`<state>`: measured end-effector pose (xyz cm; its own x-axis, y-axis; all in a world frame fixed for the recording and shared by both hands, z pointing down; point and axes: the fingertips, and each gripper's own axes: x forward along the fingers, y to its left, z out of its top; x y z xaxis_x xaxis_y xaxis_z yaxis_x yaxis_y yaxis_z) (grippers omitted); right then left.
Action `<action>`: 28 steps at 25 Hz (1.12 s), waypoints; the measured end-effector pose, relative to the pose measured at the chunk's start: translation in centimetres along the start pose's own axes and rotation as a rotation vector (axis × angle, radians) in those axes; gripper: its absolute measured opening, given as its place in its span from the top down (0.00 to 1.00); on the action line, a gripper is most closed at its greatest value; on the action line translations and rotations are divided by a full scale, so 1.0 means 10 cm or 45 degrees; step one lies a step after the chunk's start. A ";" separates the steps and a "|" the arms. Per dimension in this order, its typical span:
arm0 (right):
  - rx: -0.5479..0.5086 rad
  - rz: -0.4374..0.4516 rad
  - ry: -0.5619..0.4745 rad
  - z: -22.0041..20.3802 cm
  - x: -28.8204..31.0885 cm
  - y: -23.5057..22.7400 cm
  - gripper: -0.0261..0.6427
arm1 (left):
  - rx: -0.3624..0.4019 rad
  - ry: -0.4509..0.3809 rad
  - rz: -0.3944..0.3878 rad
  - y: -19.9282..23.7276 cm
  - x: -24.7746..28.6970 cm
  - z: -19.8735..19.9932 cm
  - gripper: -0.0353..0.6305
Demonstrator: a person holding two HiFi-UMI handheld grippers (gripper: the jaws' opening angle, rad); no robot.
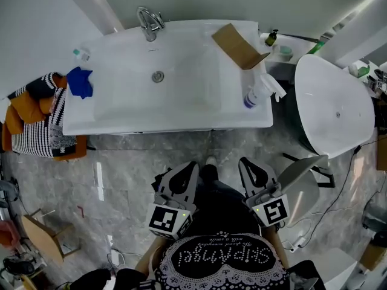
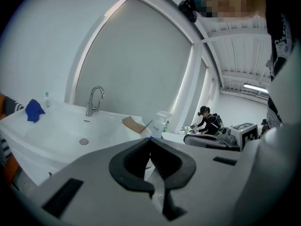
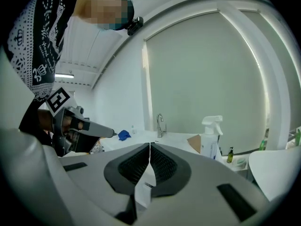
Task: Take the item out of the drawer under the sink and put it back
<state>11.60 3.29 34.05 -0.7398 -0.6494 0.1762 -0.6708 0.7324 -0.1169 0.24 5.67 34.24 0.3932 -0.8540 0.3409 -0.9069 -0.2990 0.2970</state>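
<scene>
**Both grippers clenched and empty in front of the sink**

The left gripper (image 1: 191, 164) and the right gripper (image 1: 244, 161) are held side by side close to the person's body, over the marbled floor (image 1: 133, 162), both pointing toward the white sink (image 1: 121, 110) and well apart from it. In each gripper view the jaws meet at their tips with nothing between them.

On the sink's far edge stands the faucet (image 1: 148, 22). A blue cloth (image 1: 80, 81) lies at its left end. A cardboard box (image 1: 237, 46) and a spray bottle (image 1: 253, 94) sit at its right end. A white bathtub (image 1: 332, 107) stands to the right.

The drawer under the sink is hidden below the basin's near edge, so the item cannot be seen.
</scene>
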 end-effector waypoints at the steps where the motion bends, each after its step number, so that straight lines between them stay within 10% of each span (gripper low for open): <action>1: -0.008 0.004 0.000 -0.01 0.01 -0.03 0.93 | -0.013 -0.016 0.004 -0.02 0.03 0.02 0.94; 28: -0.117 0.098 0.153 -0.35 0.22 -0.17 0.93 | -0.052 -0.042 0.074 0.02 0.17 0.08 0.94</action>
<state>11.30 1.31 38.07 -0.7735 -0.5654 0.2864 -0.6004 0.7984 -0.0457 0.62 3.88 34.18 0.3342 -0.8832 0.3292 -0.9208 -0.2314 0.3141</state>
